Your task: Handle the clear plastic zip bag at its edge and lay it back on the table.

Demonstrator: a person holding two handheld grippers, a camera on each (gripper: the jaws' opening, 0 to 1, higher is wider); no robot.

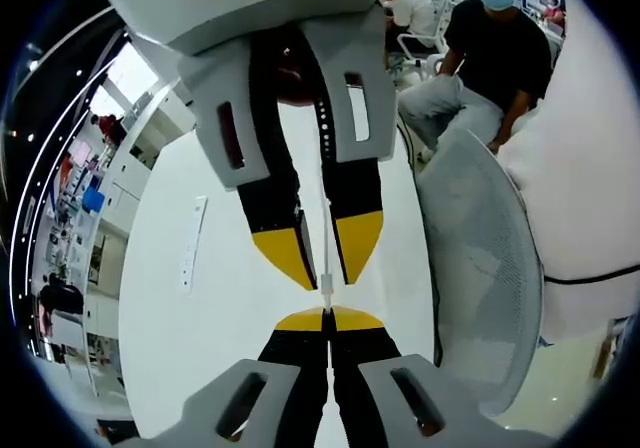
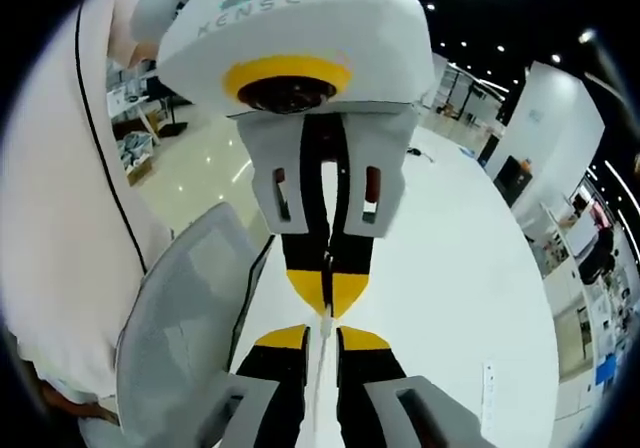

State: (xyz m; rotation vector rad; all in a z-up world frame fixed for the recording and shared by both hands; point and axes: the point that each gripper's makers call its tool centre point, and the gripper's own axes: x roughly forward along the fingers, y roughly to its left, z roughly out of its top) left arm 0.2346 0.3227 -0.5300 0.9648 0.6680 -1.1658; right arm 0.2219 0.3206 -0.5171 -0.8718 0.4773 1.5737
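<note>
The clear plastic zip bag (image 1: 325,230) shows edge-on as a thin pale strip held up above the white table (image 1: 200,328). My left gripper (image 1: 328,314) is shut on the bag's edge, yellow tips pressed together. My right gripper (image 1: 325,268) faces it tip to tip from the top of the left gripper view. Its jaws stand slightly apart on either side of the strip. In the right gripper view the bag (image 2: 321,363) runs between the parted jaws of my right gripper (image 2: 322,335), and my left gripper (image 2: 328,303) hangs shut just beyond. Most of the bag's sheet is hard to make out.
A grey mesh chair (image 1: 480,268) (image 2: 185,318) stands beside the table (image 2: 460,268). A person in white (image 1: 590,158) (image 2: 60,208) is close by, and another in a black shirt (image 1: 500,48) sits farther off. A white strip (image 1: 192,243) (image 2: 487,388) lies on the table.
</note>
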